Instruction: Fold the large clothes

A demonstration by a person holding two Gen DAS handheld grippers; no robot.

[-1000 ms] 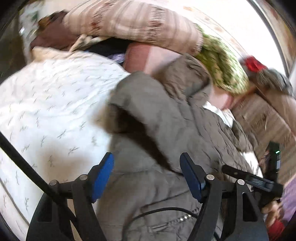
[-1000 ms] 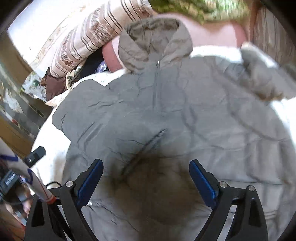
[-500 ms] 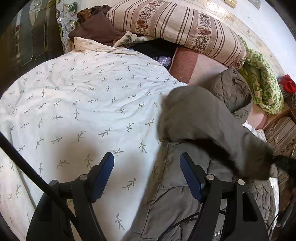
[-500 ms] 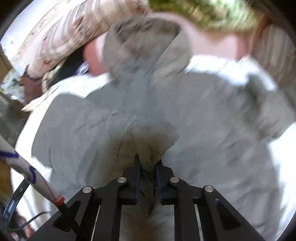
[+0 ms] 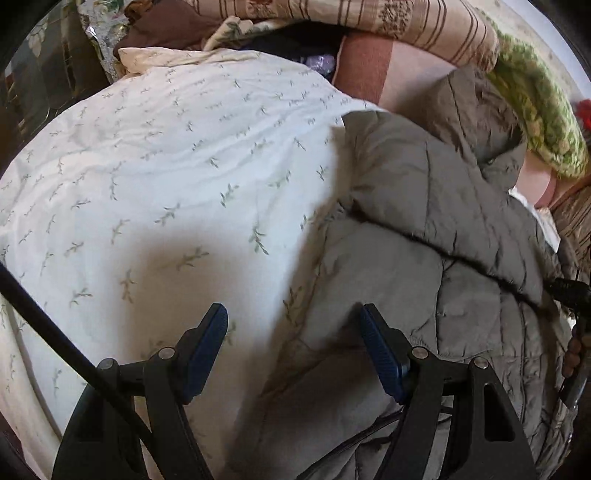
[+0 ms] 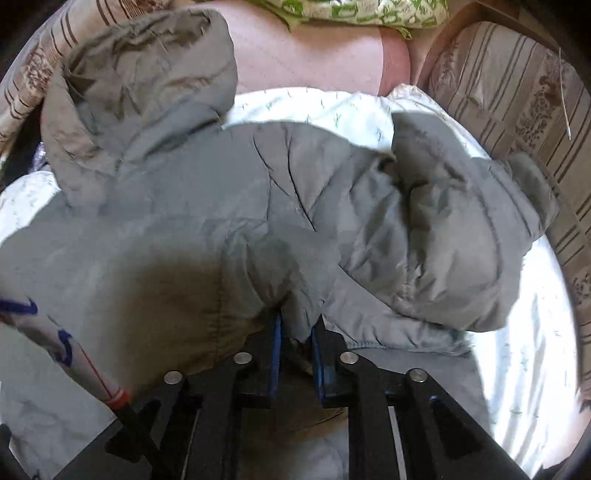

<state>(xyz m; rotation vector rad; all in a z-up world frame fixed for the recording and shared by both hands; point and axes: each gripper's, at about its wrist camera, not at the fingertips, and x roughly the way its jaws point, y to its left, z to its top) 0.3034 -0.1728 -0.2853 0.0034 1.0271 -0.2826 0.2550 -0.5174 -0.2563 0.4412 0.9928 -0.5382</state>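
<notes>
My right gripper (image 6: 297,341) pinches a bunched fold of the grey jacket (image 6: 229,206), its jaws having just eased slightly wider around the cloth. My left gripper (image 5: 293,350) hangs spread and empty over the jacket's edge. The jacket lies on the leaf-print quilt (image 5: 155,177), hood (image 6: 140,85) toward the striped pillow (image 5: 406,22).

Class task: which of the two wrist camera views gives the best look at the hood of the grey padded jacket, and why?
The right wrist view: the hood lies whole near the top left, above the jacket body. The left wrist view shows only a crumpled part of it at the far right, behind a folded-over section.
</notes>
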